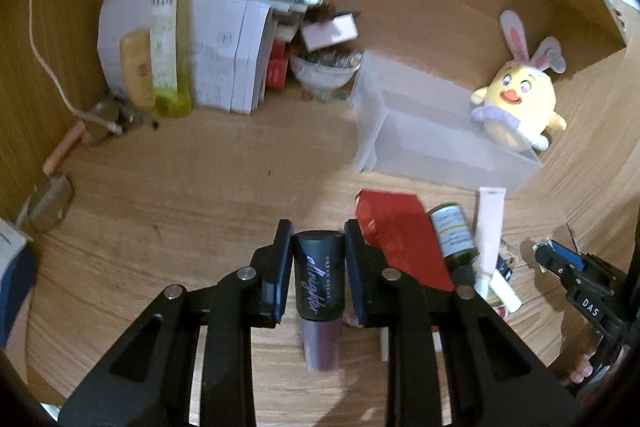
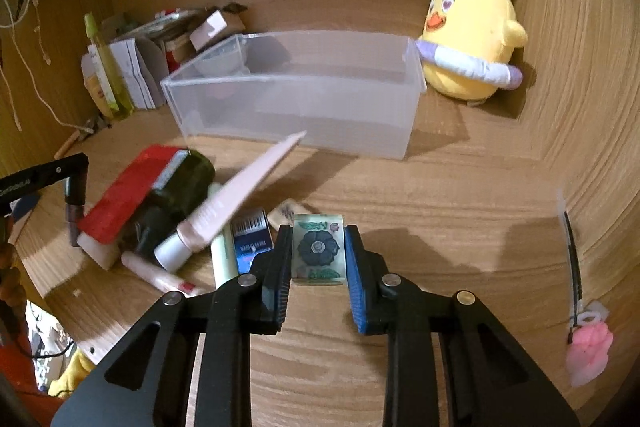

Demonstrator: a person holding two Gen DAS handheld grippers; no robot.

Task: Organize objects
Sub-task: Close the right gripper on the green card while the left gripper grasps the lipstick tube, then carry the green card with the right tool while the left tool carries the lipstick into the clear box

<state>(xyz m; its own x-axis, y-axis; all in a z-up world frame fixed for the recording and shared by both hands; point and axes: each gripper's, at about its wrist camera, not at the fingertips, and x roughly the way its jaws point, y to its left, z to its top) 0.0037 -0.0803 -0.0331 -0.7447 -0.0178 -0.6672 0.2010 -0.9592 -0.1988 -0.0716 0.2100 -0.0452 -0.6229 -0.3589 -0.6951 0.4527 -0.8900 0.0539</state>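
Note:
My left gripper (image 1: 318,231) is shut on a black-capped spray bottle (image 1: 320,275) with a purple body, held above the wooden desk. My right gripper (image 2: 318,231) is shut on a mahjong tile (image 2: 319,253) with a flower print, near the desk surface. A clear plastic bin (image 2: 296,95) stands open ahead of the right gripper; in the left wrist view the bin (image 1: 432,131) is ahead and to the right. A pile lies left of the right gripper: a red box (image 2: 128,191), a dark green bottle (image 2: 168,203), a white tube (image 2: 236,195) and a blue box (image 2: 252,239).
A yellow chick plush (image 2: 468,39) sits behind the bin's right end. White boxes (image 1: 224,55), a green spray bottle (image 1: 168,27) and a glass bowl (image 1: 324,69) crowd the back left. A pink item (image 2: 588,351) lies at right. Wooden walls enclose the desk.

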